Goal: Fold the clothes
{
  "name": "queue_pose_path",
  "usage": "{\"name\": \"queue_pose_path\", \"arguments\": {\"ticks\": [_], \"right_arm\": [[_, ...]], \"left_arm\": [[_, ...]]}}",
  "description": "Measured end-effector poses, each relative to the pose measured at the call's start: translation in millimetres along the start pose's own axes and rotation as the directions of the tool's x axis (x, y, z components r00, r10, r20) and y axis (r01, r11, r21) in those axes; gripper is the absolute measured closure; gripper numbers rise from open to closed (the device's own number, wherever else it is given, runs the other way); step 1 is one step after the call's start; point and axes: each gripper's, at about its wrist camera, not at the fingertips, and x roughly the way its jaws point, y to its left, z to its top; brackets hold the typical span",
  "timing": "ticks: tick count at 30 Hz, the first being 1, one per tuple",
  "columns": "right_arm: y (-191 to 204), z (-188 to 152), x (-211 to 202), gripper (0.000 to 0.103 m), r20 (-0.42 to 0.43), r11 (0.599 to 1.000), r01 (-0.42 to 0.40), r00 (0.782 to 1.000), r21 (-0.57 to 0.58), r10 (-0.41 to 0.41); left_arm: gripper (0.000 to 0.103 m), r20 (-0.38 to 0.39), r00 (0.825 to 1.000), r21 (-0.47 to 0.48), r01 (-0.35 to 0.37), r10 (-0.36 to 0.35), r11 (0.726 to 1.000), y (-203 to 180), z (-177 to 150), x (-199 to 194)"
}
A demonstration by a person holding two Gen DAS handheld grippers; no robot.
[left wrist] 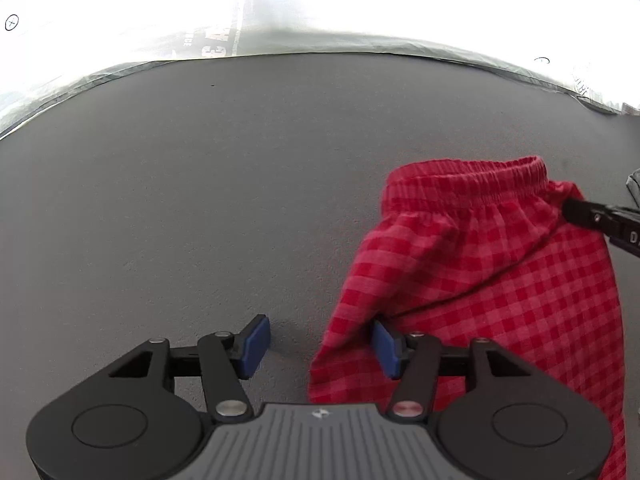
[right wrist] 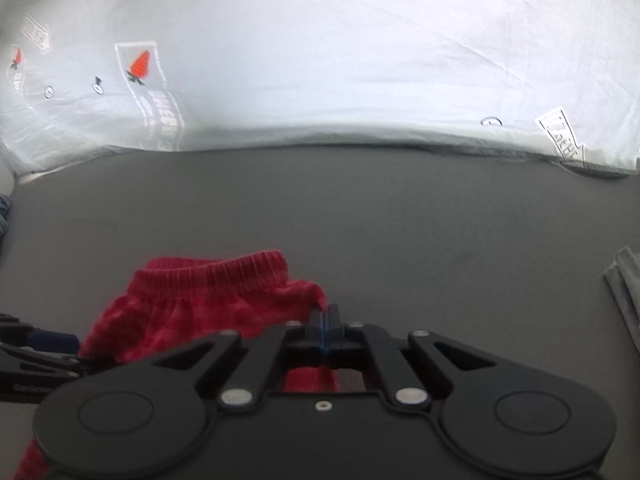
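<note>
Red checked shorts [left wrist: 480, 272] with an elastic waistband hang lifted above a dark grey surface [left wrist: 200, 184]. My left gripper [left wrist: 318, 346] is open, its blue pads wide apart; the right pad touches the shorts' left edge, the left pad is over bare surface. My right gripper [right wrist: 325, 330] is shut on the shorts [right wrist: 208, 304] near the waistband's right corner, and shows as a black finger at the right of the left wrist view [left wrist: 600, 220]. The left gripper shows at the left edge of the right wrist view [right wrist: 40, 350].
A pale printed sheet [right wrist: 320, 60] with strawberry pictures lies beyond the far edge of the grey surface. A grey garment [right wrist: 626, 296] lies at the right edge. A bluish cloth [right wrist: 4, 216] shows at the far left.
</note>
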Motion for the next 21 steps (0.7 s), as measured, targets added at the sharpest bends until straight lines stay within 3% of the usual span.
{"name": "queue_pose_path", "arguments": {"ticks": [3,4,5,8,11,15,17,19,21], "right_arm": [[-13.2,-9.1,13.2,0.095,-0.062,0.996,-0.006,0.998,0.093,0.012],[-14.1,-10.5,11.9,0.080,-0.064,0.994,0.003,0.998,0.109,0.004],[-15.2,-11.5,8.7,0.073,-0.062,0.993,0.006,0.998,0.119,0.001],[-22.2,-13.3,-10.6,0.061,-0.025,0.989,-0.002,1.000,0.150,0.005],[-30.8,-21.3,-36.6,0.058,-0.004,0.981,-0.024,1.000,0.190,0.026],[-15.8,-49.0,-70.1,0.059,-0.005,0.990,-0.012,1.000,0.140,0.013],[-2.9,-70.9,-90.5,0.083,0.006,0.997,0.000,1.000,0.082,0.000],[13.0,-97.4,-110.5,0.094,-0.006,0.999,0.010,1.000,0.036,-0.010],[17.8,-121.9,-126.1,0.095,-0.036,0.998,0.012,0.999,0.059,-0.010]], "left_arm": [[0.045,0.003,1.000,0.001,-0.007,0.007,1.000,2.9,-5.8,-10.6],[0.045,0.004,1.000,0.002,-0.009,0.009,1.000,3.9,-7.7,-14.2],[0.045,0.005,1.000,0.002,-0.011,0.011,1.000,4.8,-9.6,-17.7],[0.045,0.007,1.000,0.004,-0.018,0.018,1.000,7.7,-15.4,-28.3],[0.045,0.000,1.000,-0.023,0.002,-0.002,1.000,10.4,-30.7,-45.5],[0.045,-0.036,0.999,-0.072,0.035,-0.037,0.997,15.8,-68.1,-62.6],[0.045,-0.047,0.998,-0.073,0.030,-0.034,0.997,13.8,-89.7,-70.2],[0.045,-0.074,0.997,-0.065,0.016,-0.021,0.998,11.6,-111.1,-76.1],[0.045,-0.092,0.996,-0.067,0.011,-0.017,0.998,11.4,-127.7,-81.7]]}}
